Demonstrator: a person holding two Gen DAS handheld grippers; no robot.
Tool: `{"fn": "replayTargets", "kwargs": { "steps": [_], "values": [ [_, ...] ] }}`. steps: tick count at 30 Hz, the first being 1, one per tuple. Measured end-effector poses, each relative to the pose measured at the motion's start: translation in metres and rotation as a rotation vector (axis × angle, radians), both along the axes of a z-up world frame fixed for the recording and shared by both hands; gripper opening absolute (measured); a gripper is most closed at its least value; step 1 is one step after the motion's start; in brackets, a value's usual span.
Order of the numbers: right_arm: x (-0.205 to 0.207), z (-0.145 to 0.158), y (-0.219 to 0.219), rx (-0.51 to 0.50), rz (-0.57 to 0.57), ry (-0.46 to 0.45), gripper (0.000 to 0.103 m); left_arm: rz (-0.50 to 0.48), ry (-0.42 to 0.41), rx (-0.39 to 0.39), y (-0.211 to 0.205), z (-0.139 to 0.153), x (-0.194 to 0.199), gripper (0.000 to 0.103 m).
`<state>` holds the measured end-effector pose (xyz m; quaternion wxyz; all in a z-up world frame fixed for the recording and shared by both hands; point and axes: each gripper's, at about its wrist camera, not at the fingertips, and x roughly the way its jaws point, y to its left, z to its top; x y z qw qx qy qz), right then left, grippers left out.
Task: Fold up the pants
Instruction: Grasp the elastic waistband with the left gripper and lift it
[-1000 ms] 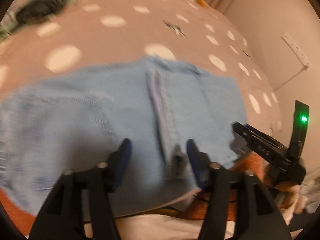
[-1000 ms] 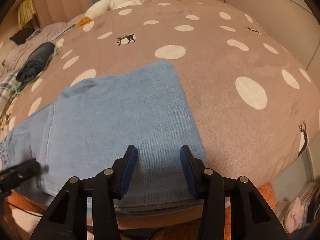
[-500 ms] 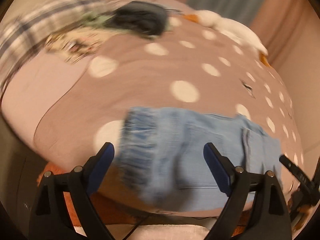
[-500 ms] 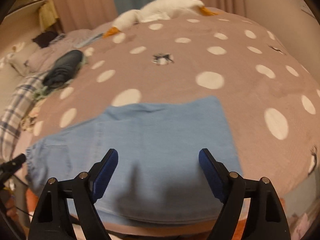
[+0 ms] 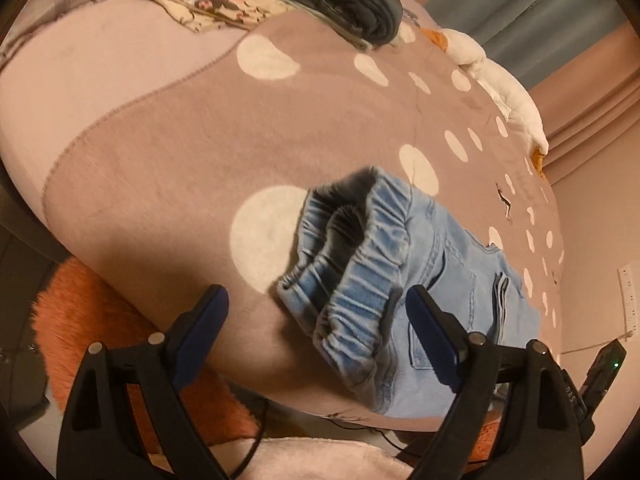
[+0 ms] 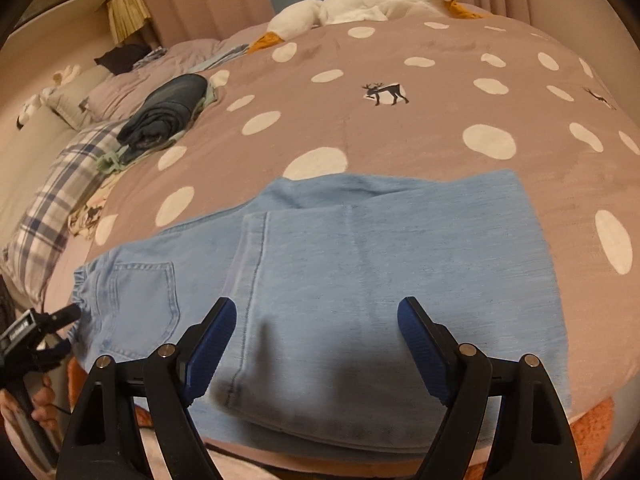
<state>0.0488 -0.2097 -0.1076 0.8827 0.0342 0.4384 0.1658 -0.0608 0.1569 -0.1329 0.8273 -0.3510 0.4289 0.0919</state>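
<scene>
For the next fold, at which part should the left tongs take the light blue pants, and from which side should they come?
Probably the elastic waistband of the pants. It stands bunched above the blanket, directly before the open left tongs. Come straight from the near bed edge, one pad beneath the gathered band.

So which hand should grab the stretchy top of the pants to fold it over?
Probably the left. Its open gripper sits right at the waistband, fingers on either side. The right gripper, also open, hovers over the folded legs, away from the waistband.
</scene>
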Motion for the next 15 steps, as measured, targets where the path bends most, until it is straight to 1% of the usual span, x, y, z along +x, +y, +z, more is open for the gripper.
{"fn": "replayTargets", "kwargs": {
  "steps": [3, 7, 10, 13, 15],
  "values": [
    [-0.002, -0.001, -0.001, 0.008, -0.007, -0.018, 0.083, -0.022, -0.023, -0.032, -0.005, -0.001, 0.003, 0.088],
    [0.001, -0.007, -0.003, 0.026, -0.023, 0.003, 0.083, -0.052, -0.063, -0.08, -0.009, -0.006, 0.006, 0.082],
    [0.002, -0.009, 0.0, 0.031, -0.017, 0.021, 0.083, -0.027, -0.098, -0.131, -0.005, -0.01, 0.008, 0.082],
    [0.002, -0.008, 0.004, 0.037, -0.011, 0.02, 0.083, 0.002, -0.125, -0.177, -0.002, -0.012, 0.009, 0.082],
    [0.002, -0.009, 0.008, 0.022, -0.009, 0.019, 0.083, 0.008, -0.136, -0.185, -0.002, -0.012, 0.01, 0.082]
  ]
}}
